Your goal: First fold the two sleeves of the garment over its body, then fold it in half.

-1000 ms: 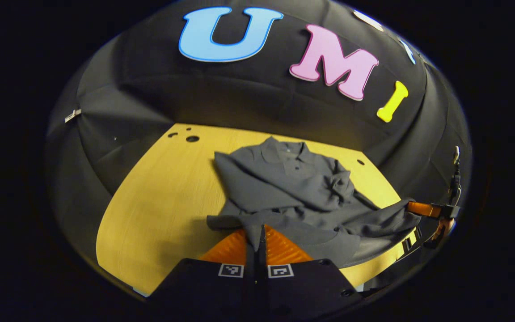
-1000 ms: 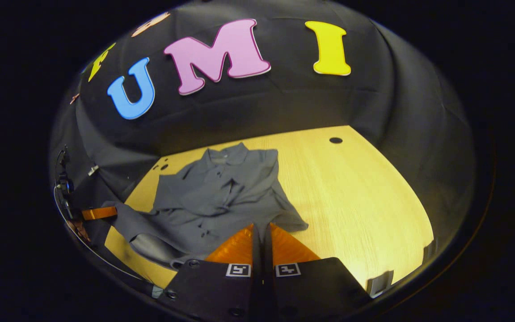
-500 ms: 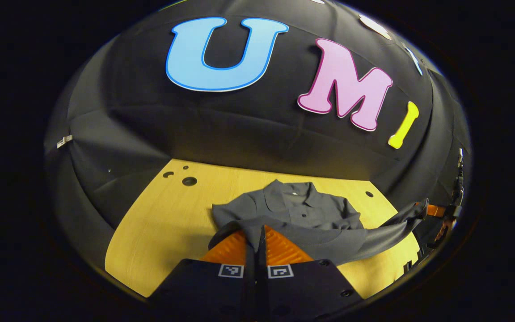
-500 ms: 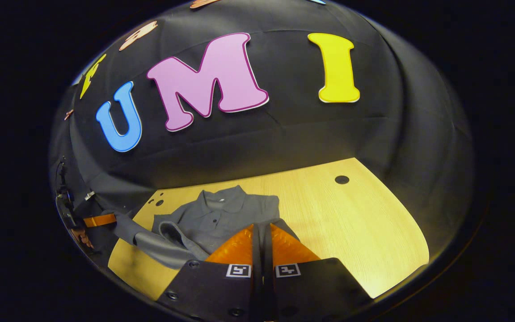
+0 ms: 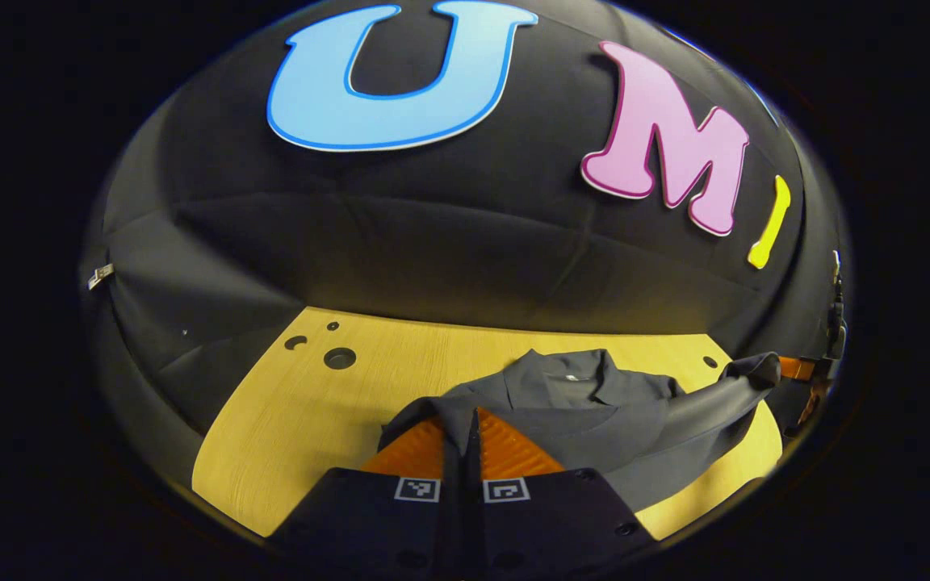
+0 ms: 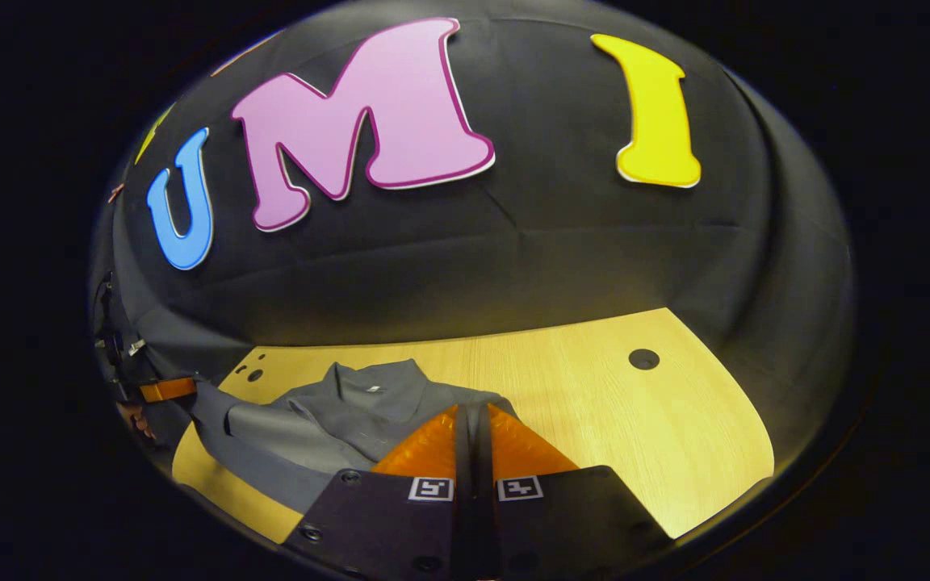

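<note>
A grey polo shirt [image 5: 594, 407] lies on the yellow wooden table [image 5: 312, 403], collar at the far side. My left gripper [image 5: 471, 413] is shut on the left corner of its hem and holds that corner raised over the body. In the right gripper view the shirt [image 6: 352, 403] shows with my right gripper [image 6: 473, 409] shut on the other hem corner. The lifted hem stretches as a band between the two grippers, close to the collar [image 5: 566, 375]. The right gripper's fingers [image 5: 792, 369] show far right in the left gripper view, the left gripper's fingers [image 6: 166, 390] far left in the right gripper view.
Round holes pierce the table top: a large one [image 5: 340, 358] with smaller ones at the far left, another [image 6: 643, 358] at the far right. The black cloth wall rises right behind the table's far edge. Bare table [image 6: 634, 411] lies right of the shirt.
Both grippers have carried the hem away from the near edge and over the body toward the collar. The sleeves and lower body are now covered by the folded-over fabric.
</note>
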Demonstrator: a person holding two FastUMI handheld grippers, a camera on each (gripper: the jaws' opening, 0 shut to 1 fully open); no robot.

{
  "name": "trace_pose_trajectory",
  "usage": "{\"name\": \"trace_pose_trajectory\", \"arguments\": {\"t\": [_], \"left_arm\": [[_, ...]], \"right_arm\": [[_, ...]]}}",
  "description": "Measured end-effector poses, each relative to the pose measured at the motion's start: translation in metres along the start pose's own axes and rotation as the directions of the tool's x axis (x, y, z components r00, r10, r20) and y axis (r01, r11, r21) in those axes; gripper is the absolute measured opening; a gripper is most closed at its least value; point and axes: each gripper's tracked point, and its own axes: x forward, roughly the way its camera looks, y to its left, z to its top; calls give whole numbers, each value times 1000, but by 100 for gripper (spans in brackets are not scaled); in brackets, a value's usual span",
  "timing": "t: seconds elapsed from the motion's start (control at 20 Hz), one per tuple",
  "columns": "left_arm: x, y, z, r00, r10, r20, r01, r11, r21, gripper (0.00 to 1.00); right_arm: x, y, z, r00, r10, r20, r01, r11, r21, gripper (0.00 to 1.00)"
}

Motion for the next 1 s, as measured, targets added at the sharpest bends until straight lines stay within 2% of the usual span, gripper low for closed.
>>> {"name": "trace_pose_trajectory", "arguments": {"t": [0.3,0.45,0.75,0.95,1.0], "left_arm": [[73,8,-15,999,22,-27,-22,1000,-1,5],[107,11,-35,996,46,-73,-41,997,71,5],[145,11,-66,986,108,-128,-87,984,157,5],[156,11,-90,978,124,-169,-104,987,120,5],[155,12,-93,977,125,-172,-107,988,110,6]], "right_arm": [[76,-17,-25,998,-44,-45,44,999,-2,5],[102,-24,-49,995,-66,-80,66,998,-10,5],[130,-36,-80,989,-98,-113,90,993,-72,5],[138,-40,-92,985,-104,-138,94,993,-73,6],[140,-42,-93,985,-105,-138,96,993,-66,9]]}}
